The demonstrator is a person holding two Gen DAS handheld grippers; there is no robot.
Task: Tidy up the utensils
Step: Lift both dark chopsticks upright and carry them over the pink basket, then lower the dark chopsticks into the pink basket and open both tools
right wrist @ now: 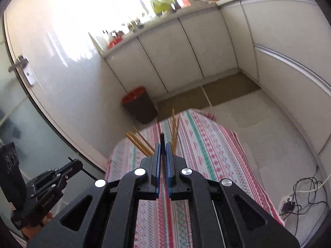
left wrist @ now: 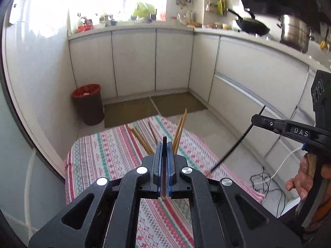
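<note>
My left gripper (left wrist: 164, 144) is shut on a dark chopstick (left wrist: 164, 171) that shows edge-on between its blue pads. It hangs above the table's striped cloth (left wrist: 107, 155). Several wooden chopsticks (left wrist: 142, 140) stick up in a fan behind its fingers, and their lower ends are hidden. At the right edge my right gripper (left wrist: 255, 121) is shut on a long black chopstick (left wrist: 238, 142) that slants down to the left. In the right wrist view the right gripper (right wrist: 163, 144) pinches that thin dark chopstick (right wrist: 162, 139), with the wooden chopsticks (right wrist: 140, 142) behind. The left gripper (right wrist: 71, 161) is at lower left.
A brown bin with a red liner (left wrist: 89, 105) stands on the floor beyond the table. White cabinets (left wrist: 134, 62) line the back and right. Cables and a power strip (right wrist: 289, 204) lie on the floor at the right. A person's hand (left wrist: 298, 184) holds the right gripper.
</note>
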